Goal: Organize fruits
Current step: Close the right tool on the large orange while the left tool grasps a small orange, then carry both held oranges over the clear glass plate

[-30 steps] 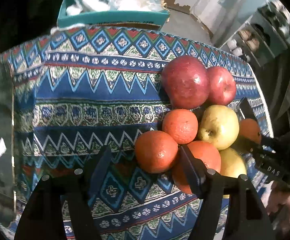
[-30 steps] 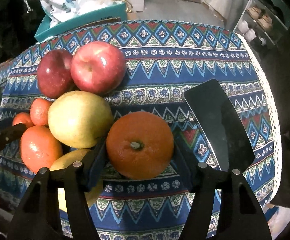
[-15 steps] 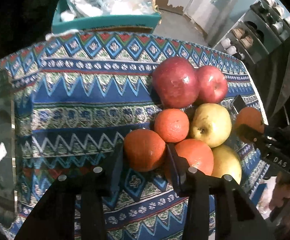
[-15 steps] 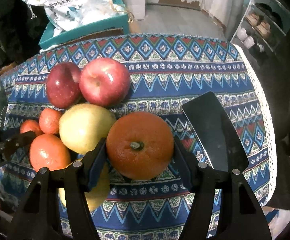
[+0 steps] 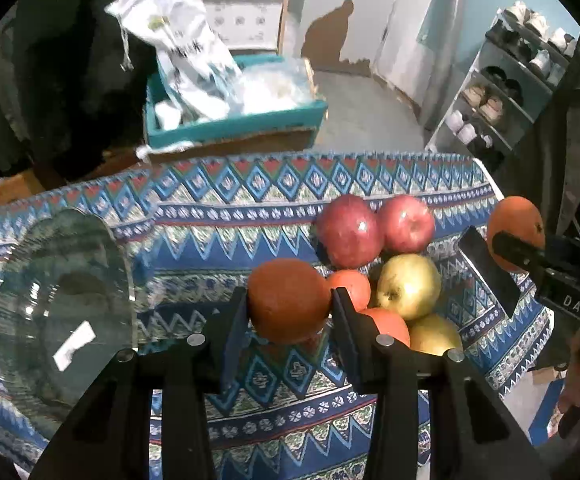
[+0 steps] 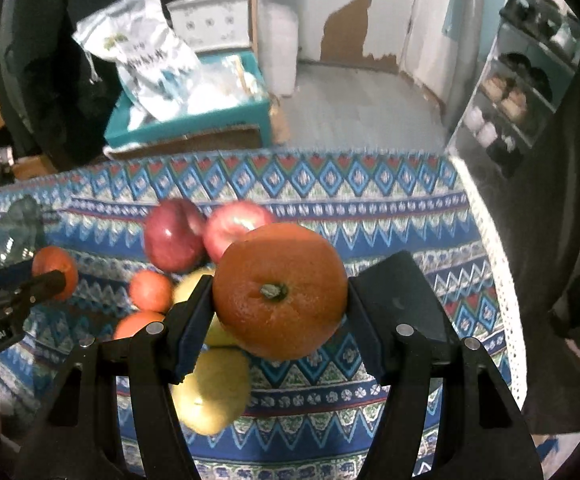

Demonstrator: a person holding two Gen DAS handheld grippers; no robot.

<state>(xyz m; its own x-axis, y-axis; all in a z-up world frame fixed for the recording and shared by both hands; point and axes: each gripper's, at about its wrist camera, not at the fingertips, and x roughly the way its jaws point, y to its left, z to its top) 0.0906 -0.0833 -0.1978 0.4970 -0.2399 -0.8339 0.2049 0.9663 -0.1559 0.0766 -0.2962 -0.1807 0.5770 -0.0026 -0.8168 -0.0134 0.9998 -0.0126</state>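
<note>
My left gripper (image 5: 290,312) is shut on a small orange (image 5: 288,300), held above the patterned tablecloth (image 5: 210,220). My right gripper (image 6: 280,300) is shut on a large orange (image 6: 280,296), stem toward the camera, also lifted. On the cloth lies the rest of the pile: two red apples (image 5: 348,230) (image 5: 406,222), a yellow apple (image 5: 408,286), a second yellow fruit (image 5: 434,336), and two oranges (image 5: 350,286) (image 5: 388,324). The left wrist view shows the right gripper's orange (image 5: 516,236) at the far right. The left gripper's orange (image 6: 56,272) is at the left of the right wrist view.
A clear glass plate (image 5: 62,292) lies on the cloth to the left of the pile. A flat black slab (image 6: 406,292) lies to the right of the fruit. Behind the table are a teal box (image 5: 234,120) with bags and a shoe rack (image 5: 510,80).
The left gripper closed on the small orange. Both grippers then rose with their oranges, so the pile and cloth now sit lower and farther off and the room shows behind.
</note>
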